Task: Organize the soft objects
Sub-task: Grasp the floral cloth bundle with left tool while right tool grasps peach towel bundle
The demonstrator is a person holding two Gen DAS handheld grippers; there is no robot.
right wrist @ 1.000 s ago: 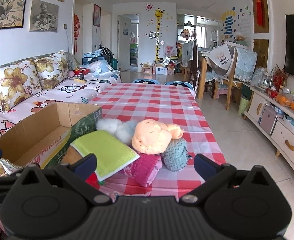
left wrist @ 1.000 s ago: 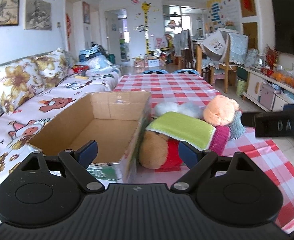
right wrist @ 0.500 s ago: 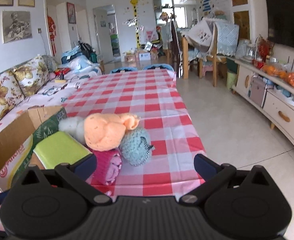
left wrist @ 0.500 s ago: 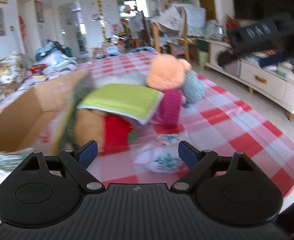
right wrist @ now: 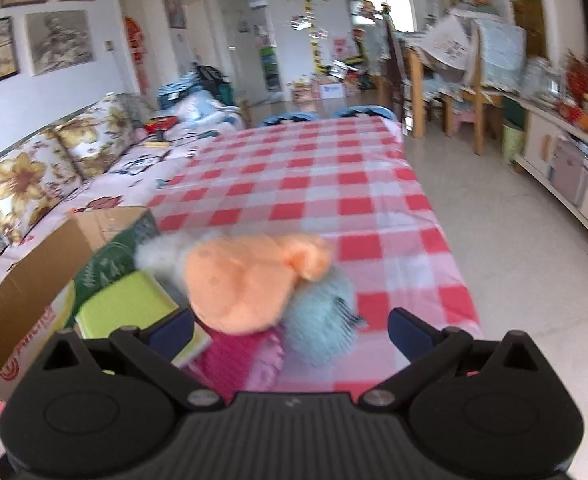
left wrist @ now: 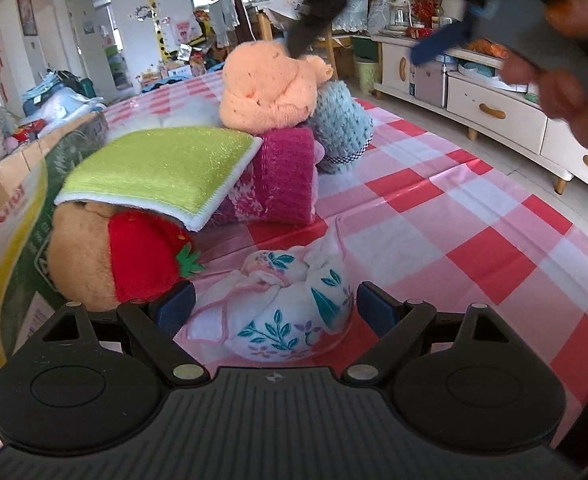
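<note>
A pile of soft things lies on the red checked table (left wrist: pixel 434 216): an orange knit bundle (left wrist: pixel 269 88), a blue-grey knit ball (left wrist: pixel 340 126), a magenta knit piece (left wrist: pixel 281 176), a green cloth (left wrist: pixel 161 164), and a brown plush with a red strawberry (left wrist: pixel 133 256). A white floral cloth bundle (left wrist: pixel 289 312) lies between the fingers of my open left gripper (left wrist: pixel 275 306). My right gripper (right wrist: pixel 289 328) is open and empty, just above the orange bundle (right wrist: pixel 245 280) and blue-grey ball (right wrist: pixel 322 312). It shows blurred at the top right of the left wrist view (left wrist: pixel 454 36).
An open cardboard box (right wrist: pixel 33 276) stands left of the pile, against the brown plush. A flowered sofa (right wrist: pixel 33 176) runs along the left. A white sideboard (left wrist: pixel 494 112) stands on the right across tiled floor. Chairs and clutter are at the far end.
My left gripper has moved forward and down until the floral bundle lies between its fingers. My right gripper has moved in over the orange bundle and blue-grey ball.
</note>
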